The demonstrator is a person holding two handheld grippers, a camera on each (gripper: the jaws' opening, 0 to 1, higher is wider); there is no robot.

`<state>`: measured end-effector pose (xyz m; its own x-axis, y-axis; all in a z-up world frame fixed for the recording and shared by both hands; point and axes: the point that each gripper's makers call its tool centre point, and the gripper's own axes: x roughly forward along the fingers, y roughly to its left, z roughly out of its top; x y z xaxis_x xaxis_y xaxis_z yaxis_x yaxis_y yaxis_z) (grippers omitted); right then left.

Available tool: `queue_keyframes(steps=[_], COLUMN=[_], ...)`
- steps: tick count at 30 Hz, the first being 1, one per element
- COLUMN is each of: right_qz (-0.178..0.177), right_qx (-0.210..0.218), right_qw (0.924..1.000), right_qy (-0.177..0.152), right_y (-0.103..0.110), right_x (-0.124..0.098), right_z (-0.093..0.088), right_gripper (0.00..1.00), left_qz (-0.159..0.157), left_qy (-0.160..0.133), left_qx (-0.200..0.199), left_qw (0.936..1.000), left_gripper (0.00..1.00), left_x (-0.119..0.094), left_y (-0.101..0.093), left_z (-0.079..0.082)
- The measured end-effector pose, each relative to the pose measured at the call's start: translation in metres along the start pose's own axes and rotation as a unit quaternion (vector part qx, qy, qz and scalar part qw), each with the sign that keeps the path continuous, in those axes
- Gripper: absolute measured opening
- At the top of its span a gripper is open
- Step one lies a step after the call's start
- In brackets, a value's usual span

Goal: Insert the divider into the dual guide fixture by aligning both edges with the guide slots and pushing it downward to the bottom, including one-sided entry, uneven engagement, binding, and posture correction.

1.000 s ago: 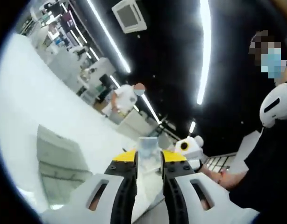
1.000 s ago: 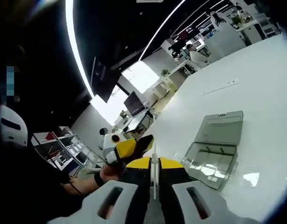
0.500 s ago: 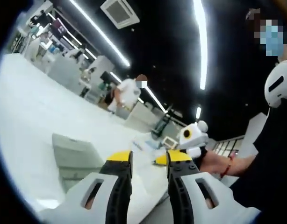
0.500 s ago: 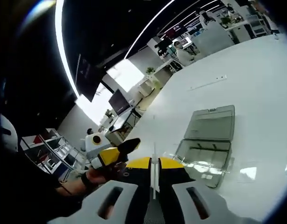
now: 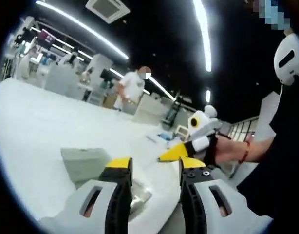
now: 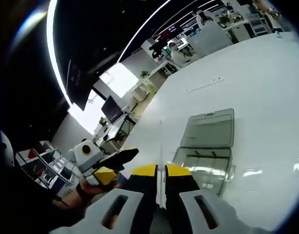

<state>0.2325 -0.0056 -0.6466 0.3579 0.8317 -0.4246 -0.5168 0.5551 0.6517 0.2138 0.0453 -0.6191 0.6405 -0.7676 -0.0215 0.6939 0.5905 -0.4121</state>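
Observation:
My right gripper (image 6: pixel 160 171) is shut on the thin clear divider (image 6: pixel 160 157), which I see edge-on rising between its yellow-tipped jaws. Beyond it on the white table (image 6: pixel 256 78) lies the clear guide fixture box (image 6: pixel 203 165) with its lid (image 6: pixel 210 129) folded back. My left gripper (image 5: pixel 154 168) is open with nothing between its jaws; in the right gripper view the left gripper (image 6: pixel 115 165) hangs off to the left, held by a gloved hand. In the left gripper view the right gripper (image 5: pixel 170 156) reaches in from the right, and the fixture box (image 5: pixel 86 163) sits low left.
A person in black (image 5: pixel 286 146) stands close at the right, at the table's edge. Another person in white (image 5: pixel 131 87) stands far back among desks. The white table (image 5: pixel 37 122) spreads wide around the box.
My left gripper held the divider a second ago; it has let go, opened wider and drawn away. The right gripper keeps the divider, and its view has swung toward the box.

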Motion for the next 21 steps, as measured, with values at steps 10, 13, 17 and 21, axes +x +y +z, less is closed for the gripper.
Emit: queue_keyframes(steps=[10, 13, 17, 21], right_qz=[-0.035, -0.038, -0.056, -0.068], right_qx=[0.013, 0.018, 0.023, 0.024], right_qw=[0.9992, 0.9989, 0.9979, 0.9968], right_qy=[0.016, 0.019, 0.026, 0.035], right_y=[-0.014, -0.017, -0.023, -0.029], right_x=[0.005, 0.006, 0.006, 0.008], right_z=[-0.002, -0.001, -0.002, -0.004], right_gripper=[0.0, 0.0, 0.0, 0.0], left_qz=[0.011, 0.018, 0.032, 0.041], left_qy=[0.041, 0.055, 0.068, 0.075], left_qx=[0.037, 0.054, 0.071, 0.074], left_qw=[0.9984, 0.9969, 0.9946, 0.9935], left_gripper=[0.43, 0.46, 0.47, 0.5], left_x=[0.004, 0.002, 0.0, -0.003], left_y=[0.006, 0.009, 0.013, 0.016], left_z=[-0.009, -0.012, -0.013, -0.015])
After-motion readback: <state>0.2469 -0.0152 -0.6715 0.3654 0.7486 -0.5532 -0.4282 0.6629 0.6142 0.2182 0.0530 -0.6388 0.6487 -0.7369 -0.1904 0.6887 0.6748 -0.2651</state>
